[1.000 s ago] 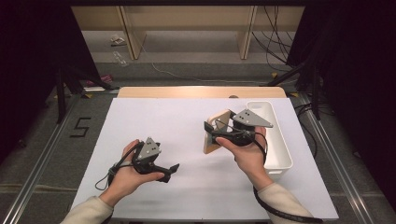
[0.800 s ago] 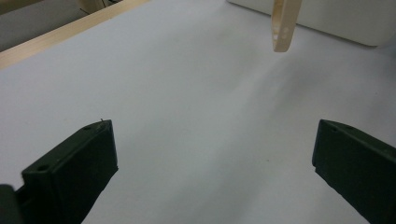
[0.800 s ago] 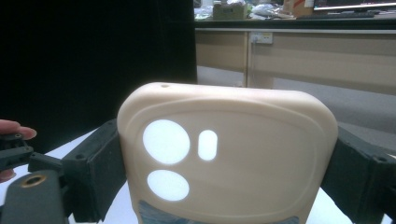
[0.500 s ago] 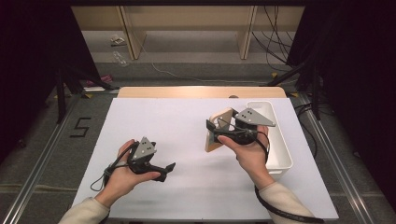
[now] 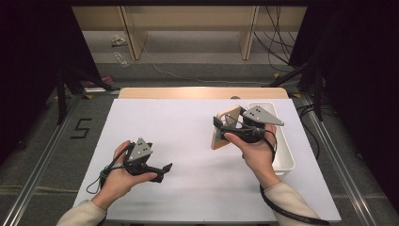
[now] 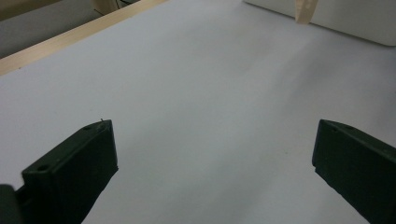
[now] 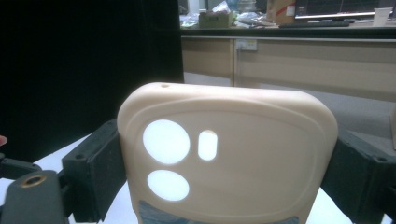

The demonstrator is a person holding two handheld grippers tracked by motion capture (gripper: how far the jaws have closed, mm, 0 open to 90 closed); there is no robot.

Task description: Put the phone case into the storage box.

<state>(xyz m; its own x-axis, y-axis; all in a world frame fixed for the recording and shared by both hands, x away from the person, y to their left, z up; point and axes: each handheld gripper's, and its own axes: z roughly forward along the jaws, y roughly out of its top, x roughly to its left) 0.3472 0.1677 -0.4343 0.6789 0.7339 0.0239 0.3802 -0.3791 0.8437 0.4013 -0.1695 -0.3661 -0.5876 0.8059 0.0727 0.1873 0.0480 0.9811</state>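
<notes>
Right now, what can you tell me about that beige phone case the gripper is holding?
The phone case is beige and looks like soft, smooth rubbery plastic, with rounded corners. It has two round holes and one small slot for a camera. The right gripper clamps it by its two side edges, one black jaw on each. It is held up above the white table, standing on edge beside the white bin.

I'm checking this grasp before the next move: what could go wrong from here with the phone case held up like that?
The right claw pinches the beige phone case only across its side edges, above the table; soft sides may flex and slip out. The white bin sits close beside that hand, so a swing could knock it. The left claw is open and apart, giving no support.
</notes>
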